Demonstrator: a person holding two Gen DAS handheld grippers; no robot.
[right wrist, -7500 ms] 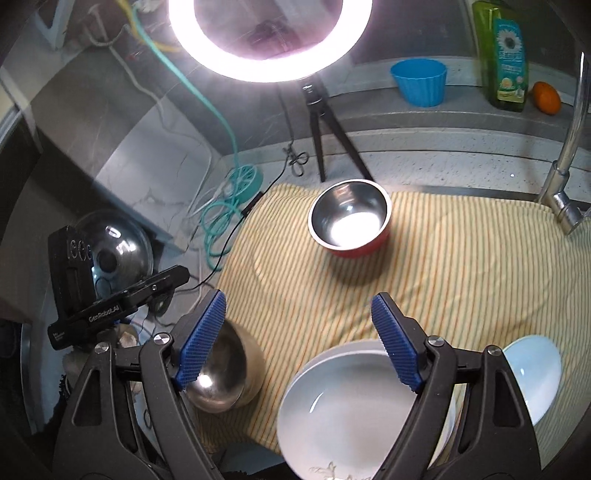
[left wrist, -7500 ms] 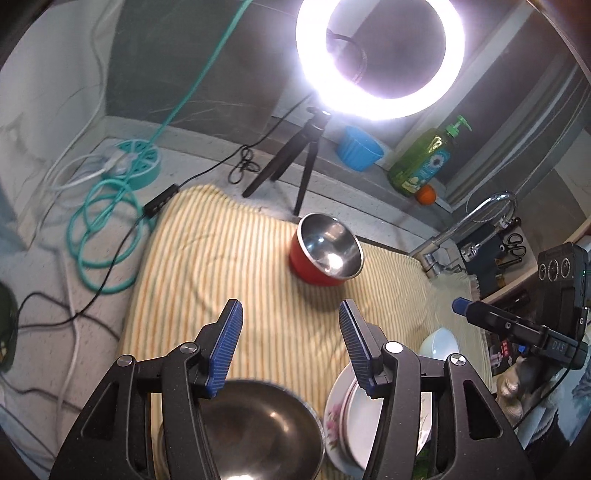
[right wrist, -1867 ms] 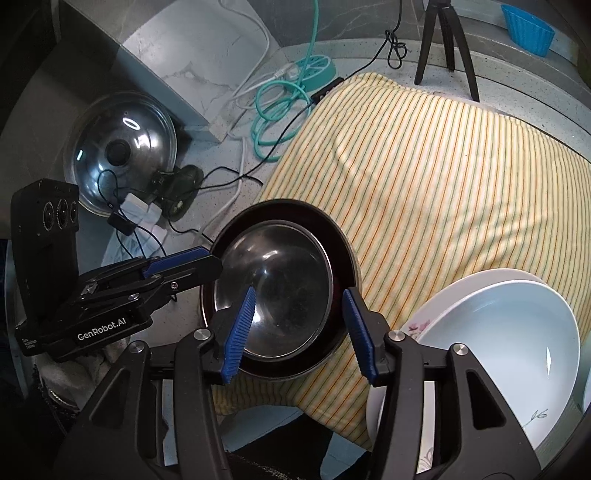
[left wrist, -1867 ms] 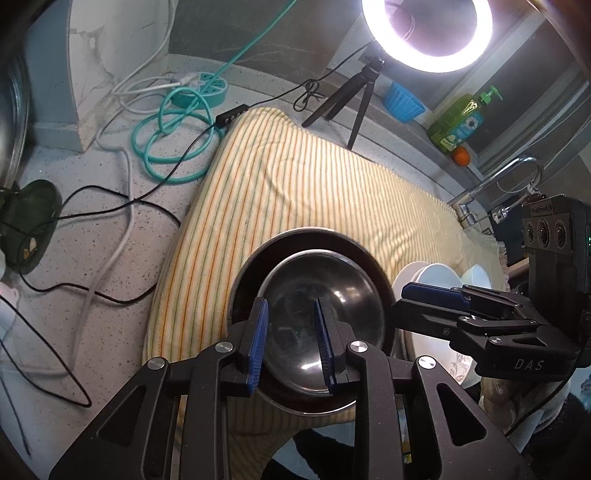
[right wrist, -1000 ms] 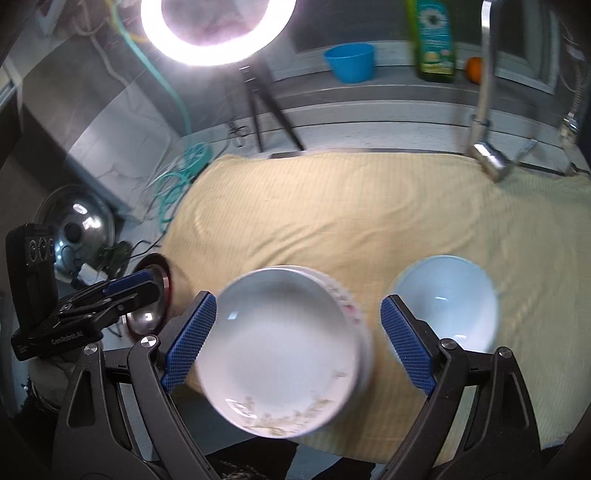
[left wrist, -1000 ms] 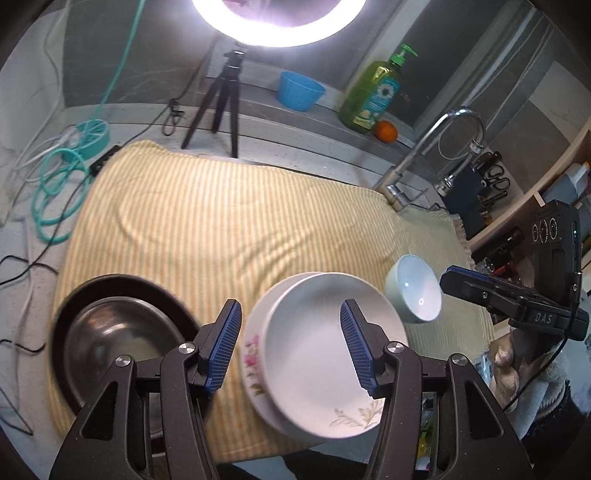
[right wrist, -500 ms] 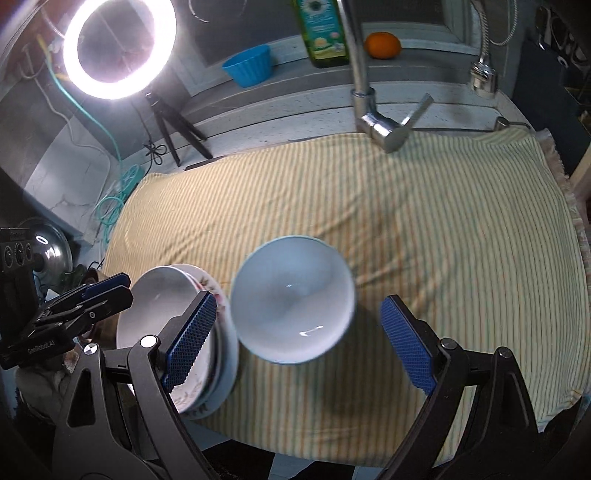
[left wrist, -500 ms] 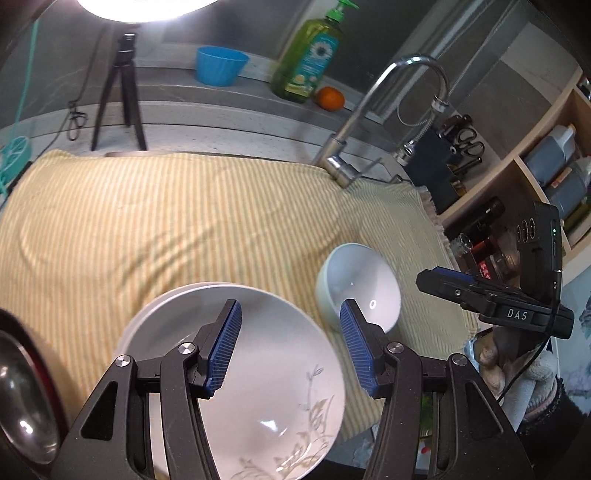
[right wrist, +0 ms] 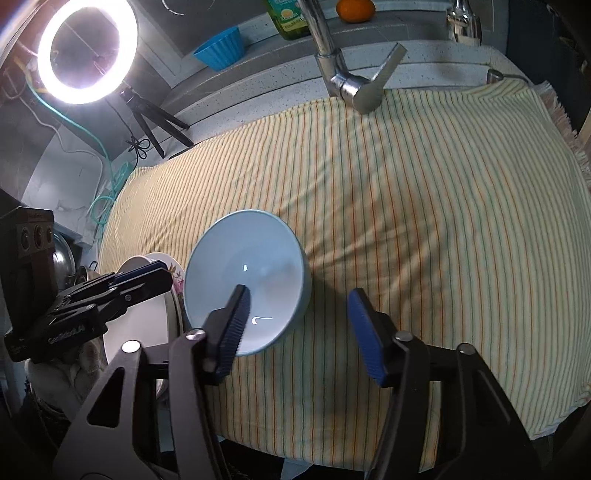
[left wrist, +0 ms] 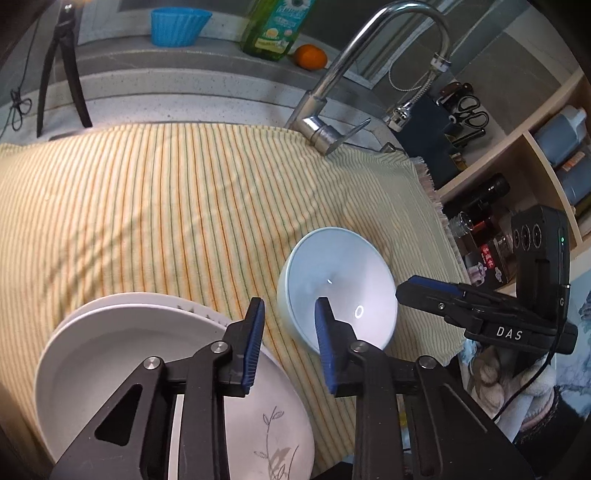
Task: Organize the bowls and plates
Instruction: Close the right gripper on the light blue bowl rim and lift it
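A pale blue bowl (left wrist: pixel 343 280) stands upright on the striped cloth (left wrist: pixel 147 206); it also shows in the right wrist view (right wrist: pixel 247 280). A stack of white plates (left wrist: pixel 122 354) lies left of it, partly seen in the right wrist view (right wrist: pixel 162 266). My left gripper (left wrist: pixel 290 343) is open, its jaws partly closed, straddling the bowl's near left rim with a gap on both sides. My right gripper (right wrist: pixel 299 328) is open, its jaws around the bowl's near right rim without touching it.
A chrome tap (left wrist: pixel 332 92) stands at the back of the cloth (right wrist: pixel 424 206). A ring light on a tripod (right wrist: pixel 86 51), a blue cup (left wrist: pixel 177 26), a soap bottle (left wrist: pixel 273 26) and an orange (left wrist: pixel 311 56) line the back ledge. Shelves with bottles (left wrist: pixel 554 155) are on the right.
Both grippers have moved right from the plates to the pale blue bowl. Both grippers' jaws have narrowed around the bowl's near rim. The steel bowls have left both views.
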